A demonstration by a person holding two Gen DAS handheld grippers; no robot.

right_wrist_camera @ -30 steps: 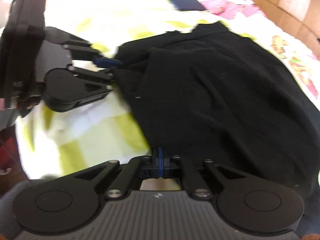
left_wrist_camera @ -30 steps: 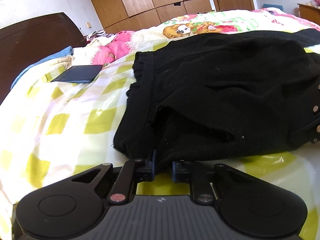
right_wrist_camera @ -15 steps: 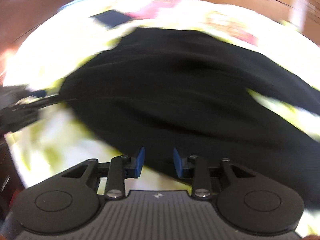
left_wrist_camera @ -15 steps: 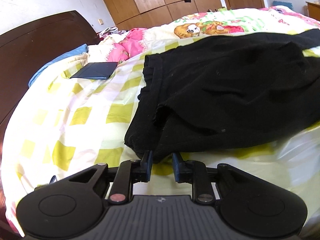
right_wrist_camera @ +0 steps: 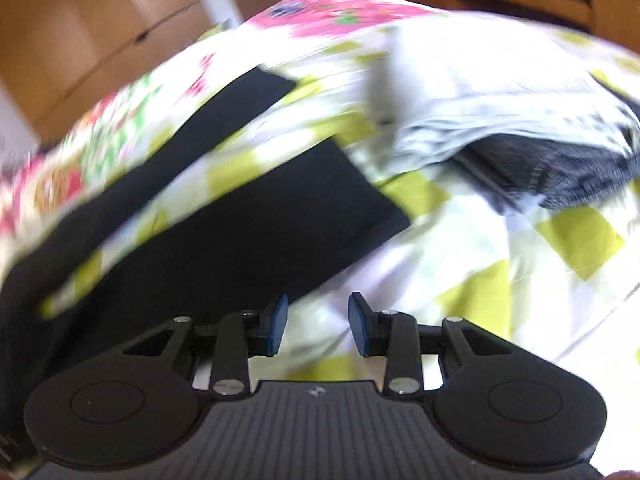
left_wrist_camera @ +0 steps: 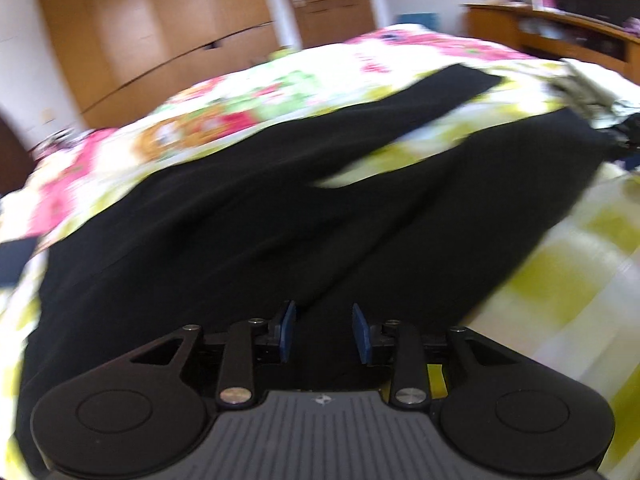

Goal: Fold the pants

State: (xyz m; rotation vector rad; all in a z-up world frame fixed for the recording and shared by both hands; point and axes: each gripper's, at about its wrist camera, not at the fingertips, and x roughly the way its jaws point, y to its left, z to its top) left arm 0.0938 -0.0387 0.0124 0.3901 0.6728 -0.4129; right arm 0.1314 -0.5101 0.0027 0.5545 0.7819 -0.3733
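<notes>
Lying spread across the checked bed cover, the black pants run lengthwise from the near left toward the far right in the left wrist view, their two legs parting into a narrow V with a strip of cover showing between them. The left hand-held gripper hangs over the broad dark part of the cloth, its blue pads well apart and holding nothing. The right hand-held gripper is likewise wide open and empty — it hovers over bare cover just beside the nearer leg, whose squared hem lies ahead and slightly left of it. Judging from this, the right one is nearer the leg ends and the left nearer the body of the garment, so a fold would likely bring the hems back along that long axis — though blur hides where the waistband sits.
</notes>
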